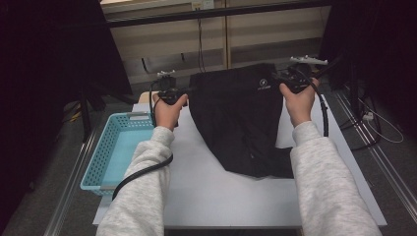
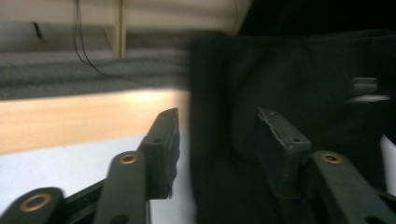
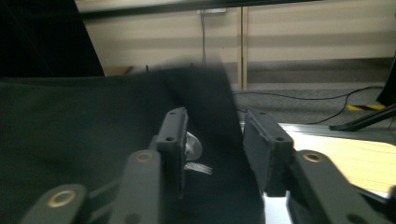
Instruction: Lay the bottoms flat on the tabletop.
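Sleeves enter from the near table edge; black garment lies flat mid-table, basket to its left. L gripper at garment's far-left corner, jaws apart, edge between them, not clamped. R gripper at far-right corner, jaws likewise apart around the edge, no clamp.

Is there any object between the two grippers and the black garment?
Nothing visible is. The left gripper and right gripper stand open, and an edge of the black garment already lies between the jaws of each.
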A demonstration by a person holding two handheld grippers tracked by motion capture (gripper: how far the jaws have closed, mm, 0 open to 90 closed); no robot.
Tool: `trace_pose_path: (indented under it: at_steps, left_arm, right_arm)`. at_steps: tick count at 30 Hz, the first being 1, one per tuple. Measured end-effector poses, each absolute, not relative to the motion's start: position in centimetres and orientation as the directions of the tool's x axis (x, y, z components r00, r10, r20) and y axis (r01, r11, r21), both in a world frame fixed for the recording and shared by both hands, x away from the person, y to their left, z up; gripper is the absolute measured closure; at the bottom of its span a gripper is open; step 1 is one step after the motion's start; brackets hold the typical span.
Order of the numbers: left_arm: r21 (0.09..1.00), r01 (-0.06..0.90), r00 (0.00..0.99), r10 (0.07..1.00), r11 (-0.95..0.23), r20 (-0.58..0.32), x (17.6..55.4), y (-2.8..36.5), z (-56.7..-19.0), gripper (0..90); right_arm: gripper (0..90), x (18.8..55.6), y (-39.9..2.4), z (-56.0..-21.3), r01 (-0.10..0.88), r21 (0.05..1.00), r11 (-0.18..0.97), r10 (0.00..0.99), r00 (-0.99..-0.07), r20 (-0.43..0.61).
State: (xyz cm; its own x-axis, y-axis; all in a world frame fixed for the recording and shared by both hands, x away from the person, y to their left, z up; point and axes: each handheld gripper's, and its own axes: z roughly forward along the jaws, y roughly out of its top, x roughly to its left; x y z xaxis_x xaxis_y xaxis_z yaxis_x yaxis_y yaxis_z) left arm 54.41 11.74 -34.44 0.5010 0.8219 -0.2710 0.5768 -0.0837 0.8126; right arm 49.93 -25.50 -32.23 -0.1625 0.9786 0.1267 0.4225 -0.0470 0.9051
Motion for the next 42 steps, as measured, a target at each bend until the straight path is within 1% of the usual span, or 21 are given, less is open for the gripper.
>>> trace_pose_path:
  at_steps: [1,2,4,6,7,11,14,17,18,21,25,28,30,33,36,38,40,42]
  left_arm:
    - [0.803,0.585,0.509,0.821,-0.110,-0.258,54.1,11.4,-34.9,41.4]
    - [0.798,0.589,0.517,0.819,-0.129,-0.250,53.6,11.1,-35.4,36.1]
    - [0.792,0.591,0.522,0.821,-0.152,-0.232,52.4,10.6,-36.2,30.9]
    - [0.788,0.596,0.533,0.810,-0.154,-0.245,50.9,10.2,-37.1,22.7]
    - [0.782,0.598,0.549,0.800,-0.174,-0.243,50.2,10.1,-37.5,21.3]
    - [0.782,0.584,0.589,0.776,-0.217,-0.224,47.6,9.8,-38.6,18.0]
    - [0.788,0.569,0.608,0.766,-0.238,-0.208,46.0,10.0,-39.0,16.4]
    - [0.787,0.562,0.615,0.764,-0.255,-0.192,44.6,10.4,-39.6,14.8]
    - [0.784,0.557,0.625,0.760,-0.274,-0.179,44.2,10.6,-39.8,13.9]
    - [0.785,0.555,0.632,0.754,-0.275,-0.183,43.0,10.9,-40.6,13.1]
    - [0.767,0.571,0.640,0.743,-0.294,-0.192,42.5,11.3,-41.6,12.9]
    - [0.768,0.575,0.635,0.746,-0.282,-0.201,42.1,11.4,-42.0,11.1]
    - [0.771,0.565,0.645,0.740,-0.294,-0.190,42.0,11.4,-42.0,12.5]
    - [0.779,0.550,0.641,0.750,-0.302,-0.162,41.9,11.5,-41.8,10.9]
    - [0.778,0.552,0.638,0.752,-0.299,-0.165,41.7,11.7,-41.8,10.7]
    - [0.777,0.551,0.639,0.753,-0.304,-0.159,41.7,11.7,-41.8,10.8]
    - [0.778,0.551,0.637,0.754,-0.302,-0.159,41.7,11.7,-41.9,10.8]
    - [0.776,0.552,0.640,0.752,-0.306,-0.158,41.7,11.7,-42.0,10.9]
  right_arm:
    - [47.0,49.6,-25.3,-32.7,0.433,0.902,-0.011,0.979,-0.178,0.097]
    - [43.1,49.1,-25.1,-33.3,0.453,0.891,0.024,0.978,-0.195,0.072]
    - [37.0,47.7,-25.2,-34.9,0.489,0.872,0.034,0.974,-0.212,0.081]
    - [34.5,45.8,-25.5,-36.5,0.517,0.855,0.038,0.966,-0.239,0.102]
    - [31.9,44.7,-25.6,-37.2,0.525,0.850,0.054,0.964,-0.248,0.092]
    - [27.6,40.4,-26.0,-39.7,0.551,0.828,0.109,0.948,-0.309,0.081]
    - [26.6,37.5,-25.8,-41.4,0.551,0.819,0.157,0.935,-0.350,0.056]
    - [26.2,35.6,-25.3,-42.8,0.563,0.800,0.210,0.924,-0.381,0.025]
    - [25.7,35.3,-25.2,-42.8,0.569,0.793,0.217,0.922,-0.386,0.025]
    - [24.5,34.6,-24.7,-42.5,0.555,0.807,0.200,0.914,-0.402,0.051]
    - [23.4,34.1,-24.3,-42.7,0.553,0.799,0.234,0.903,-0.428,0.032]
    - [22.9,33.8,-24.5,-42.8,0.556,0.799,0.229,0.909,-0.415,0.029]
    - [22.8,33.7,-24.7,-42.9,0.560,0.796,0.230,0.908,-0.418,0.031]
    - [22.1,33.6,-24.8,-43.0,0.564,0.791,0.236,0.907,-0.420,0.028]
    - [22.0,33.6,-25.0,-43.0,0.562,0.791,0.243,0.904,-0.426,0.025]
    - [24.2,33.7,-25.3,-43.0,0.553,0.794,0.252,0.907,-0.422,0.006]
    - [27.3,33.7,-25.5,-42.9,0.554,0.795,0.247,0.906,-0.423,0.013]
    - [32.7,33.6,-25.6,-42.9,0.552,0.796,0.249,0.906,-0.423,0.010]
